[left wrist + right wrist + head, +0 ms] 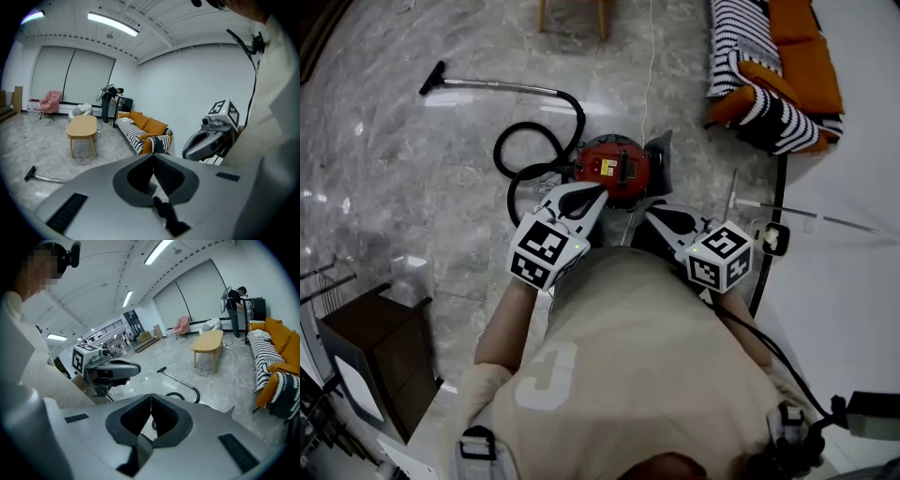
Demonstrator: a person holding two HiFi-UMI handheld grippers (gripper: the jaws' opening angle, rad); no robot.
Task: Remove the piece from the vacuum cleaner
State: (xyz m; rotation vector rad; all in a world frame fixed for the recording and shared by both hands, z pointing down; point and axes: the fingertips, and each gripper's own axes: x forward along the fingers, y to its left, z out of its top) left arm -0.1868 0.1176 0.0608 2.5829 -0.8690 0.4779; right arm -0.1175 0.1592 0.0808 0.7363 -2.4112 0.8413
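Looking down past a beige shirt (628,356) at marble floor (412,187). Logged left gripper (600,192) at 11 o'clock of the torso, jaws pressed together, nothing between them. Logged right gripper (651,214) at 1 o'clock, jaws likewise pressed together and empty. Noted a dark cabinet (380,352) close by at 8 o'clock. Found the red vacuum cleaner (614,167) standing on the floor at 12 o'clock, just past both sets of tips. Could not tell from the head view whether the left tips touch the canister or sit above it. Traced the black hose (517,141) off the canister toward 10 o'clock, looped on the floor. Followed it into a metal wand (502,87) lying flat and ending in a dark floor nozzle (432,78) farther out at 10 o'clock. Recorded a sofa (787,56) with orange cushions and a striped throw at 2 o'clock. Spotted, in the left gripper view, a wooden table (82,127) beyond the wand. Saw a pink chair (50,101) and a standing person (110,101) at the far wall.
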